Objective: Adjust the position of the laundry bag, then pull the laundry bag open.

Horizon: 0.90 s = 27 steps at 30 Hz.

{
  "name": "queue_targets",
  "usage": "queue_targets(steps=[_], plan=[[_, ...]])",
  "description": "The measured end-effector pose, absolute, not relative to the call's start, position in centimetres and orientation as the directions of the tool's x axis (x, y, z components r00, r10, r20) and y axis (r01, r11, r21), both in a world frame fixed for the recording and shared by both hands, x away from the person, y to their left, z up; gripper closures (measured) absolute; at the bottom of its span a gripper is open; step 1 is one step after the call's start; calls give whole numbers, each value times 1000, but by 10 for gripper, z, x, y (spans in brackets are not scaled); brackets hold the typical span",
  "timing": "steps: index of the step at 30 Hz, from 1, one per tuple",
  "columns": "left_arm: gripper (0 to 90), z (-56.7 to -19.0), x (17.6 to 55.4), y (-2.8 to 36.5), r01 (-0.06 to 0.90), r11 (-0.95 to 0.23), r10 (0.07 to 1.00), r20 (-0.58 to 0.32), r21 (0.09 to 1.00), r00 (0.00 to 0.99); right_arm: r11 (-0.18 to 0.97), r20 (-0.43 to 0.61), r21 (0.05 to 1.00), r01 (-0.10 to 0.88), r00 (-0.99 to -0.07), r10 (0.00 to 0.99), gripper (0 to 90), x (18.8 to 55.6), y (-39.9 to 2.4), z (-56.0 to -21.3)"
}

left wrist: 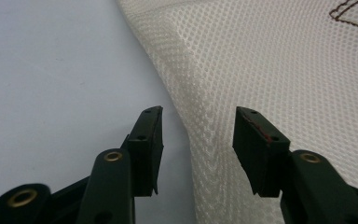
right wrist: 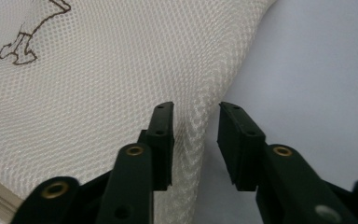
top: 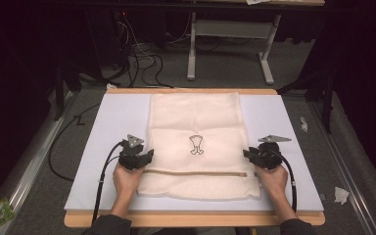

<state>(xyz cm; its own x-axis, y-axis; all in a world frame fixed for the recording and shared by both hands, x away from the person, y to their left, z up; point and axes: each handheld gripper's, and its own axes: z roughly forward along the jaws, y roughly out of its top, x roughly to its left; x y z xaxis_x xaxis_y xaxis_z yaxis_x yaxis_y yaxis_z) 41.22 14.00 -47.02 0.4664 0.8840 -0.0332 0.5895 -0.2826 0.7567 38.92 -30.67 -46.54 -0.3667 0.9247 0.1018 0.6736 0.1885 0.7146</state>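
Left gripper (left wrist: 198, 116): jaws standing wide, straddling the mesh bag (left wrist: 279, 70) left edge
Right gripper (right wrist: 196, 112): gaping, bag's right edge lying between

A cream mesh laundry bag (top: 196, 122) of open-weave cloth lies on a smooth, matt pale-blue sheet (top: 117, 117) over a wooden table (top: 191, 218); both grippers' black jaws look hard, faintly glossy plastic.

Mesh bag (top: 196, 125) on board (top: 112, 117) — centred.
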Motion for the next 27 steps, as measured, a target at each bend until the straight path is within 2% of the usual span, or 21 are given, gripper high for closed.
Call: queue_targets(steps=[6, 15, 19, 27], plan=[[501, -464, 402, 137, 548, -281, 870, -33, 788, 492, 162, 94, 746, 646, -343, 935, 523, 383, -312, -466], [479, -457, 384, 127, 503, -315, 831, -22, 805, 556, 151, 93, 763, 629, -338, 936, 501, 374, -315, -466], [479, -456, 381, 124, 485, -340, 828, 13, 806, 560, 126, 128, 764, 633, -340, 932, 472, 369, -317, -467], [474, -451, 374, 116, 482, -328, 808, -23, 813, 588, 124, 134, 761, 637, -340, 931, 448, 359, -321, -461]])
